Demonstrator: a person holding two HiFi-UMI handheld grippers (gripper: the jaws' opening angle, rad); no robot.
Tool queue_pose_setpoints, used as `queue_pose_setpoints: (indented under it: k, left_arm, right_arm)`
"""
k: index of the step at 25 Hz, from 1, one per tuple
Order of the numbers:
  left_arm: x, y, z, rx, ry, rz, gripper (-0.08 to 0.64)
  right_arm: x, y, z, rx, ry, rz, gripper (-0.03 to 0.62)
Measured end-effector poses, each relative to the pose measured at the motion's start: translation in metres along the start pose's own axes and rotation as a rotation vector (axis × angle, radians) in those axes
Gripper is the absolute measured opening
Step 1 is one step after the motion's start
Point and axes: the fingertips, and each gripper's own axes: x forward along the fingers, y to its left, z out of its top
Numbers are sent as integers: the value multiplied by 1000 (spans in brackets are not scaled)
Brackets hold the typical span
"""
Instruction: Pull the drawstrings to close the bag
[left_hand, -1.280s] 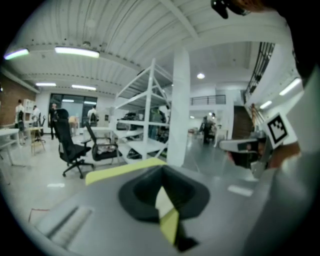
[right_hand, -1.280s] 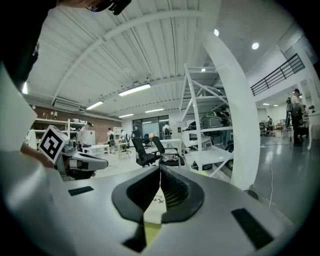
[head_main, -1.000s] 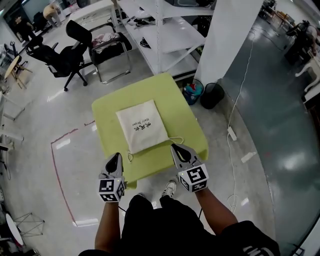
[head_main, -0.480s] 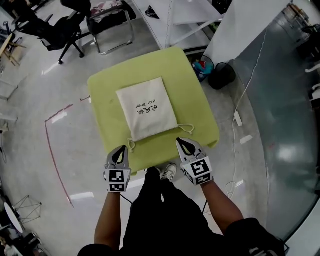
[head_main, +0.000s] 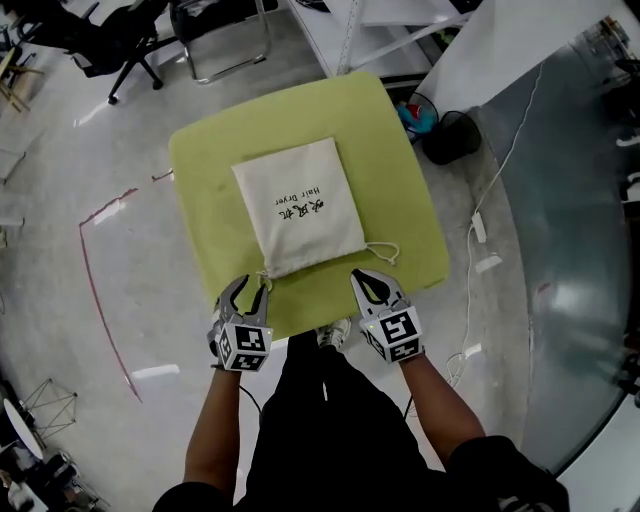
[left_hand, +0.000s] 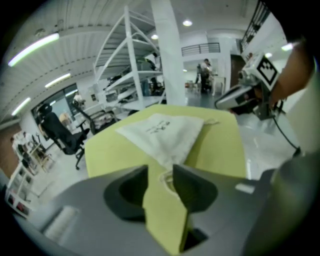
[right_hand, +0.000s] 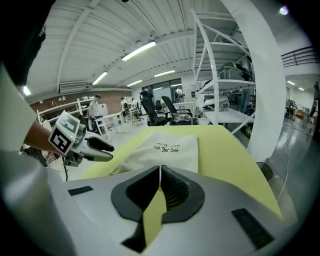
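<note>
The bag (head_main: 298, 205) lay flat on the table (head_main: 200, 160). Its left cord end (left_hand: 167, 177) showed blurred between the left gripper's (head_main: 248, 290) jaws, which had just been opening and were not pinching it. Only the head view showed the right cord loop (head_main: 383, 250), just ahead of the right gripper (head_main: 362, 278), whose jaws were closed and empty.

Black clothes (head_main: 330, 440); grey left tool (head_main: 250, 287) and right tool (head_main: 358, 275).
</note>
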Motion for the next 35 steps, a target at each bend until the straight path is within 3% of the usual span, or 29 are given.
queue_pose_setpoints:
  k: [4,7,10,17,28,35]
  left_arm:
    - [14,-10,-4,156,43,-39,152]
    - [24,-9,-14,220,95,-54,152]
    - [31,-4,-22,234,140,-53,152]
    - [41,-12,-22,296,154,-104,152]
    - [47,-16,-25,403,195,-141,149]
    - [46,-22,-26,447,191,-144,35]
  right_arm:
    - [7,-12,-11,-79,56,-10,5]
    - [17,-19,-21,-157,117,2,118]
    - [23,-34,-30,-208,165,-13,123]
    - [26,-69,-39,-274,241,-47,123]
    - [24,-65,-44,-289,256,-33,123]
    - [22,-70,-53,-320,296,-30,123]
